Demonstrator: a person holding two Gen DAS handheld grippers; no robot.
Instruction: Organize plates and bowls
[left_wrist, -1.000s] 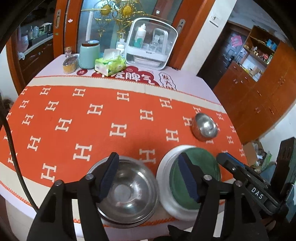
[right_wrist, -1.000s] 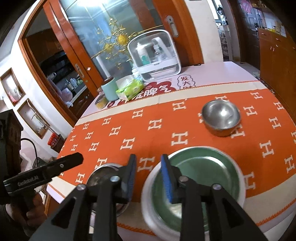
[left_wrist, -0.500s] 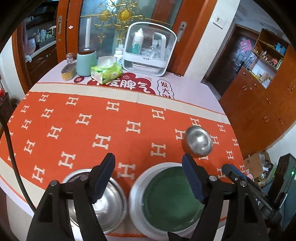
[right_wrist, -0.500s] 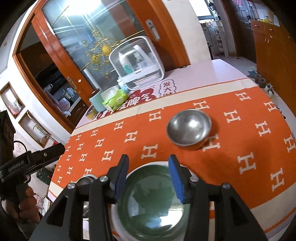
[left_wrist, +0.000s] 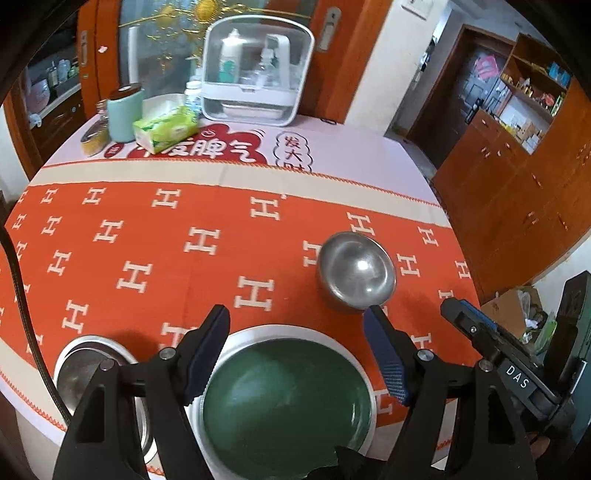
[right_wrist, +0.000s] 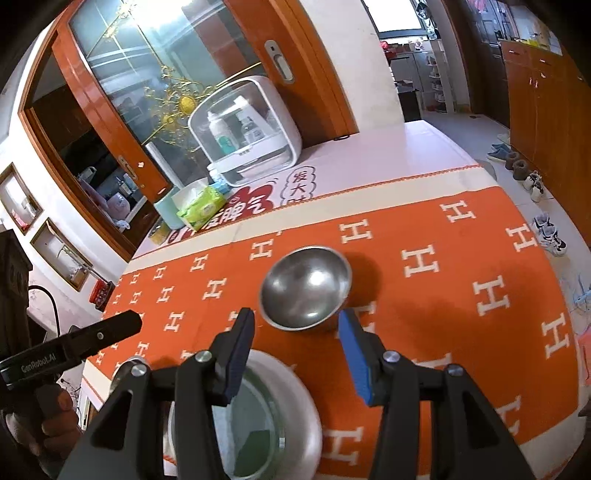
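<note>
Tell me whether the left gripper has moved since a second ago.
Yes. In its own view the left gripper has shifted right along the table's near edge: from over the big steel bowl to over the green plate, nearer the small bowl.

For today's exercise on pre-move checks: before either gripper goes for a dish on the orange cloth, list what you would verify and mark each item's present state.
1. Right gripper empty, jaws apart, having just been opening: ok.
2. Left gripper empty, jaws apart: ok.
3. Small steel bowl upright, nothing inside: ok.
4. Small steel bowl apart from green plate: ok.
5. Larger steel bowl free to grasp: cannot tell, finger hides much of it.
6. Right jaws wide enough for the small bowl's rim: cannot tell.
</note>
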